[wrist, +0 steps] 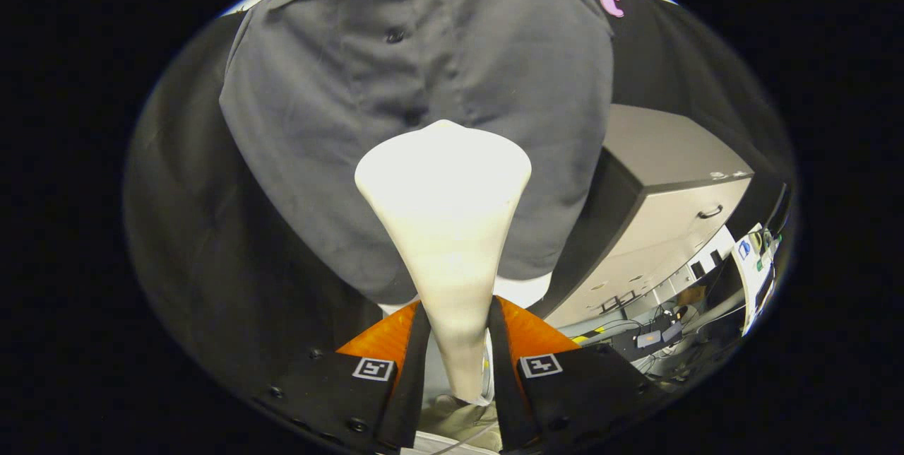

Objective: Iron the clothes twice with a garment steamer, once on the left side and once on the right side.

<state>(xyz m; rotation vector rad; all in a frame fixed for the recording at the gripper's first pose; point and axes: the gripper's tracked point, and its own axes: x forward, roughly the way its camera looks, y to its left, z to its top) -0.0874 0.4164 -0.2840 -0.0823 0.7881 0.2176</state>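
Since the steamer point(445, 229) is pinched only by its narrow handle while the wide head sits way out front, I'd guess it could twist or slip in the grip once it drags across fabric, and a pass could wander off its side. Pushing too hard might also bunch the shirt point(424, 87) instead of smoothing it. The gripper point(458, 342) is closed down to a narrow gap, both fingers pressing the handle between them. The shirt hangs just beyond the head, buttons running down the middle, a cabinet point(671, 186) off to the side.
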